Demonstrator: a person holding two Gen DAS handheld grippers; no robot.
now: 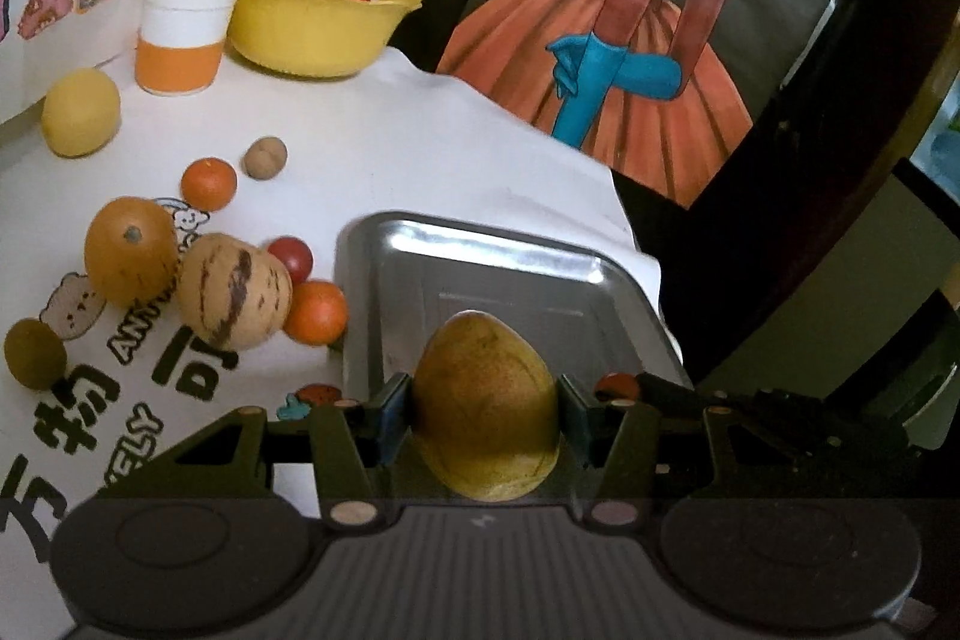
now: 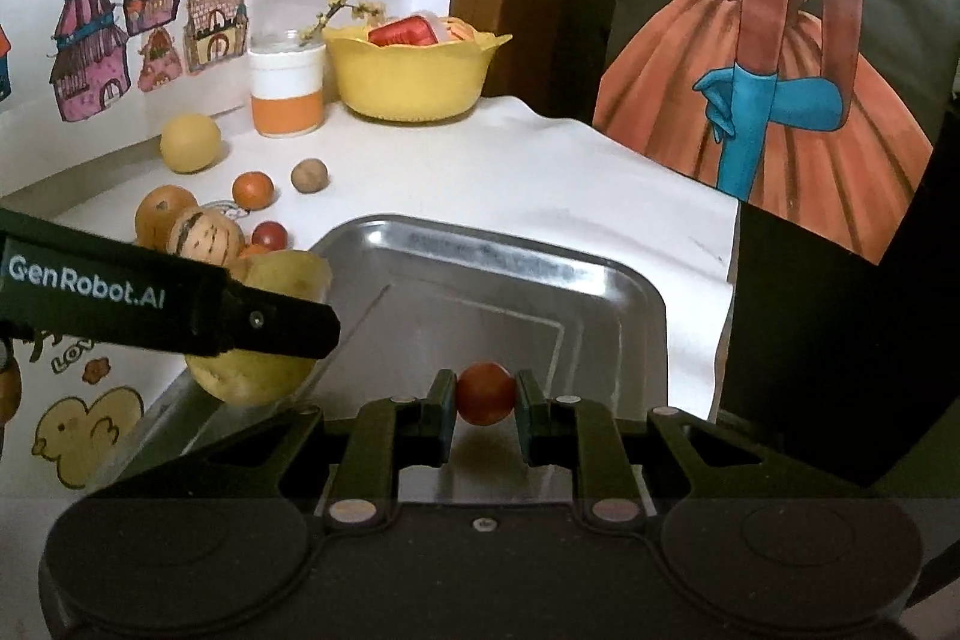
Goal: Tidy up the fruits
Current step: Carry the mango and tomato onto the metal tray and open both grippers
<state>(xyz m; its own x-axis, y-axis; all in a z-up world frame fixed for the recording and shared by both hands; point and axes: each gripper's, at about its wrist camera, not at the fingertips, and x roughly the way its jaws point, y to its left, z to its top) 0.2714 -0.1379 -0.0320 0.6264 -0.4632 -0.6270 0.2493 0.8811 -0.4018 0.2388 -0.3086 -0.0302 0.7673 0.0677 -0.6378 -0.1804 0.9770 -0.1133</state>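
Observation:
My left gripper [image 1: 486, 415] is shut on a yellow-green mango [image 1: 485, 400] held above the near left part of the steel tray [image 1: 510, 280]. The right wrist view shows that same mango [image 2: 258, 376] and left gripper [image 2: 258, 322] over the tray's left rim. My right gripper [image 2: 485, 409] is shut on a small red tomato [image 2: 485, 393] over the tray's [image 2: 600, 310] near end. Several fruits lie on the white cloth left of the tray: a striped melon [image 1: 234, 298], oranges [image 1: 315, 313], a persimmon [image 1: 129, 250], a red tomato [image 1: 291, 257], a lemon [image 1: 81, 112].
A yellow bowl [image 1: 312, 34] with a red item and an orange-white jar [image 1: 180, 34] with twigs stand at the back by the wall. A walnut-like nut [image 1: 264, 157] and a dark green fruit [image 1: 35, 352] lie on the cloth. The table edge drops off right of the tray.

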